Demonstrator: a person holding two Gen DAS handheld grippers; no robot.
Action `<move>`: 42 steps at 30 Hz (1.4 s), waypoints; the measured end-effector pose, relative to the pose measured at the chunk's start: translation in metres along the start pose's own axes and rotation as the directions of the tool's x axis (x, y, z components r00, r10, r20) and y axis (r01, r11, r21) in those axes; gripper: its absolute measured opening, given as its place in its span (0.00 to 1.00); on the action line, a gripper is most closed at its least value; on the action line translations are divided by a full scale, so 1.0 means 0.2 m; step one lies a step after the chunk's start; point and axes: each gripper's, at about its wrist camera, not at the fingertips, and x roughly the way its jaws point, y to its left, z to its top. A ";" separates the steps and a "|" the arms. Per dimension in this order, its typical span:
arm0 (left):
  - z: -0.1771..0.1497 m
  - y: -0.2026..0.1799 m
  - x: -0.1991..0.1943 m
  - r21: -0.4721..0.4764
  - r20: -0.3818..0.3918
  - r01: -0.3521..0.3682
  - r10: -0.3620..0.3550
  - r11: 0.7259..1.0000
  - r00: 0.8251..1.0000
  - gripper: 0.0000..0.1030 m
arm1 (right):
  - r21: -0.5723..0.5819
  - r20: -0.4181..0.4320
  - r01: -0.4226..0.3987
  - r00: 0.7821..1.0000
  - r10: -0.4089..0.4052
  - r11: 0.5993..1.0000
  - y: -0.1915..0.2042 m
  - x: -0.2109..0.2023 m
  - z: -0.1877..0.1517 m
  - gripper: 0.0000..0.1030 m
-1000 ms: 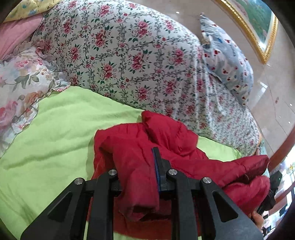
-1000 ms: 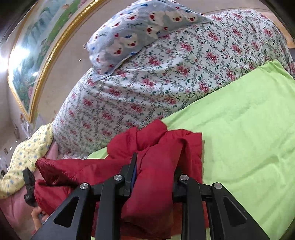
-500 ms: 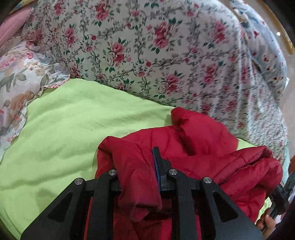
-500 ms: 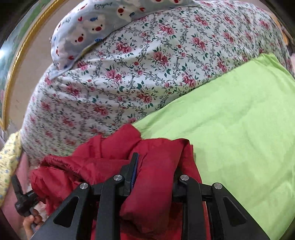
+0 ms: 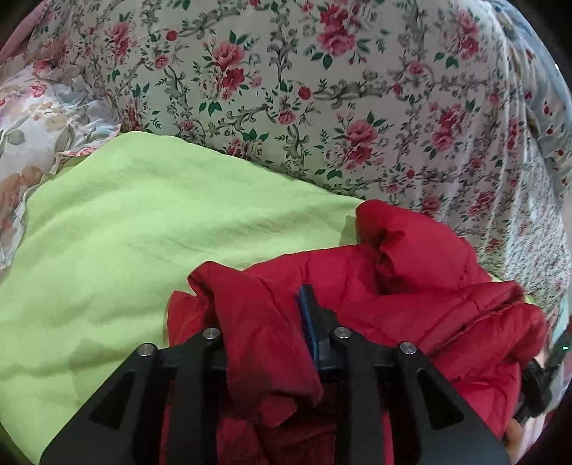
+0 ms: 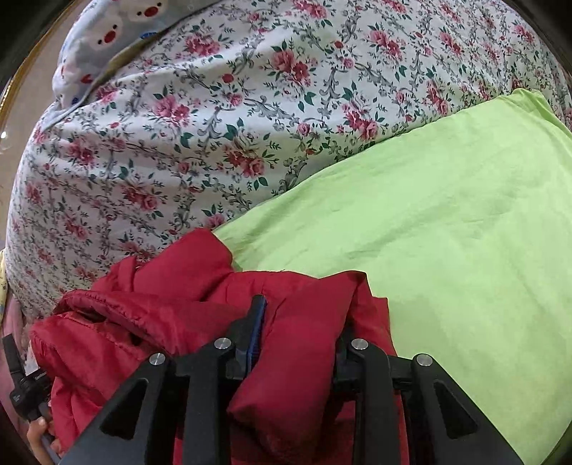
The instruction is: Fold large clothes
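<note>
A red padded jacket (image 5: 411,297) is bunched up over a light green sheet (image 5: 143,229). My left gripper (image 5: 264,322) is shut on a thick fold of the jacket at its left end. In the right wrist view the same jacket (image 6: 171,304) hangs between both tools, and my right gripper (image 6: 304,322) is shut on a fold at its right end. The jacket's middle sags in creased folds between the two grippers. Each gripper's far finger is hidden by cloth.
A big floral quilt (image 5: 321,89) rises behind the green sheet (image 6: 447,232). A frilled floral pillow (image 5: 39,125) lies at the left. A bear-print pillow (image 6: 107,32) sits on top of the quilt. The other hand-held tool shows at each view's lower edge (image 6: 25,386).
Both grippers have moved forward toward the floral quilt with the jacket held. The quilt now fills the upper view and the wall and picture frame have left the frame.
</note>
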 end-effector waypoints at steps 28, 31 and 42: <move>-0.47 -0.26 -0.25 0.247 -0.007 -0.013 0.015 0.969 1.000 0.55 | -0.164 0.161 -0.013 0.986 0.040 0.986 0.20 -0.53 -0.10 0.79; -0.48 -0.26 -0.23 0.246 0.001 -0.023 0.024 0.969 1.000 0.55 | -0.290 0.091 -0.059 0.992 0.089 0.955 0.31 -0.56 -0.22 0.84; -0.42 -0.16 -0.22 0.167 0.037 0.034 -0.040 0.985 0.999 0.49 | -0.317 -0.147 0.004 0.988 -0.054 0.948 0.28 -0.10 -0.29 0.81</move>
